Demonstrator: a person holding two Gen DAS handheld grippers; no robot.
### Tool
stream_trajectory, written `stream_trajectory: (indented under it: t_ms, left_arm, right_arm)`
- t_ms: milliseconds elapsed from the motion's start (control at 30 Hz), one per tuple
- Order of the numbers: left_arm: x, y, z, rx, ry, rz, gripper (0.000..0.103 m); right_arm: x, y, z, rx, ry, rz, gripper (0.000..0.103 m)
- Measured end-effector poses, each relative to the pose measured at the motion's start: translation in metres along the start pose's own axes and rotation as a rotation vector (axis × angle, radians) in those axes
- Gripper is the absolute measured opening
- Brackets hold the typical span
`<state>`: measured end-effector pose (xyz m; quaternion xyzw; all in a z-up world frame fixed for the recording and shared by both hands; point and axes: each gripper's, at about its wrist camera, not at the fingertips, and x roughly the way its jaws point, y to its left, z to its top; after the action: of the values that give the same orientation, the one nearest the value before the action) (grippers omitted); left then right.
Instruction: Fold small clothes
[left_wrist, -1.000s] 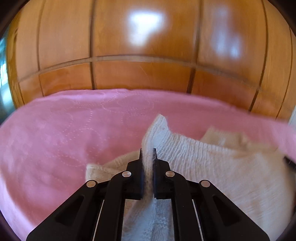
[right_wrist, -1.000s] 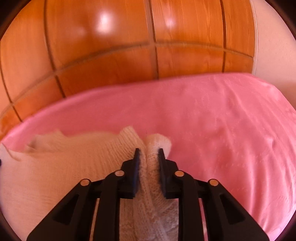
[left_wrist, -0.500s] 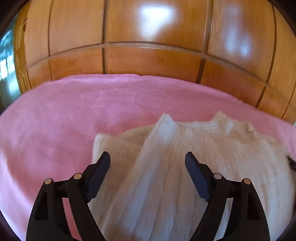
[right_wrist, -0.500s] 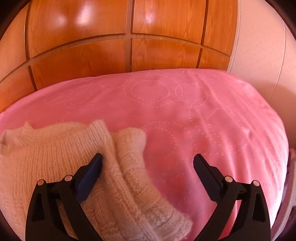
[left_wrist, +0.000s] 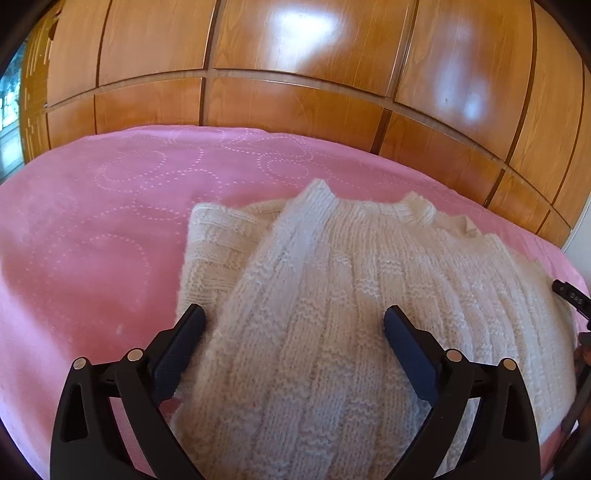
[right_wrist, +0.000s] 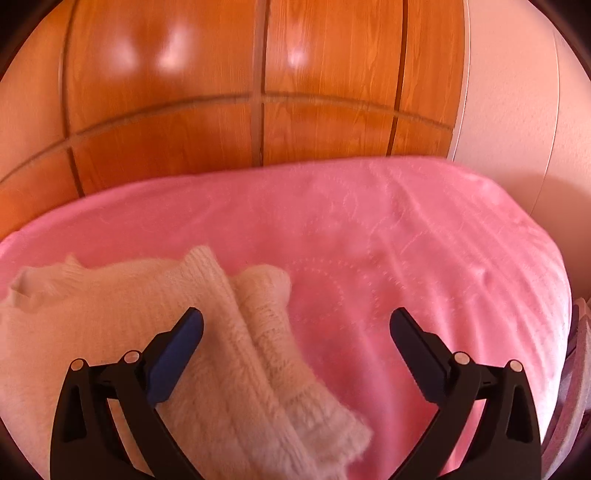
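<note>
A cream knitted sweater (left_wrist: 351, 295) lies on the pink bedspread (left_wrist: 92, 240), its lower part folded up over the body so the hem lies near the collar (left_wrist: 417, 206). My left gripper (left_wrist: 293, 319) is open and empty above the sweater's left side. In the right wrist view the sweater (right_wrist: 129, 332) lies at the lower left, with a sleeve (right_wrist: 291, 362) lying along its right edge. My right gripper (right_wrist: 295, 326) is open and empty above the sleeve and the bedspread (right_wrist: 424, 258).
Glossy wooden wardrobe doors (left_wrist: 295, 74) stand behind the bed, also in the right wrist view (right_wrist: 240, 92). A pale wall (right_wrist: 517, 92) is at the right. The other gripper's black tip (left_wrist: 570, 297) shows at the right edge of the left wrist view.
Both grippers were shut on the sweater's edge one second ago. They opened, let the fabric drop onto the sweater, and pulled back a little.
</note>
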<state>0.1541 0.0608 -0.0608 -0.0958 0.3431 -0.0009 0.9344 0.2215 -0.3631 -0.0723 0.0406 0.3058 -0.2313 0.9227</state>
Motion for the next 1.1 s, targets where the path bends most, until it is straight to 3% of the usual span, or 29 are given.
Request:
stream_trajectory:
  t_ms: [133, 200, 233, 333, 500, 700, 967, 1100]
  left_arm:
    - [0.0, 0.0, -0.001, -0.01, 0.0, -0.011, 0.097]
    - [0.001, -0.001, -0.001, -0.008, 0.0, -0.009, 0.098]
    - [0.001, -0.002, -0.001, -0.007, 0.0, -0.01, 0.098]
    - [0.0, -0.001, -0.001, -0.009, -0.002, -0.012, 0.098]
    - [0.0, -0.001, -0.002, -0.018, -0.007, -0.022, 0.099]
    - [0.0, -0.001, -0.003, -0.025, -0.012, -0.027, 0.099]
    - [-0.001, 0.0, -0.002, -0.027, -0.014, -0.03, 0.099]
    - [-0.001, 0.0, -0.002, -0.024, -0.013, -0.028, 0.099]
  right_arm:
    - [-0.019, 0.014, -0.006, -0.125, -0.038, 0.093, 0.101]
    - [-0.006, 0.021, -0.013, -0.191, 0.003, 0.034, 0.101]
    - [0.007, 0.021, -0.014, -0.182, 0.054, 0.019, 0.101]
    - [0.016, 0.009, -0.01, -0.084, 0.098, 0.055, 0.101]
    - [-0.015, 0.009, -0.019, -0.098, 0.038, 0.04, 0.101]
    - [-0.072, 0.004, -0.051, -0.157, -0.014, 0.244, 0.101]
    - [-0.105, 0.01, -0.09, -0.221, 0.032, 0.316, 0.101]
    - [-0.112, 0.016, -0.095, -0.228, 0.009, 0.358, 0.101]
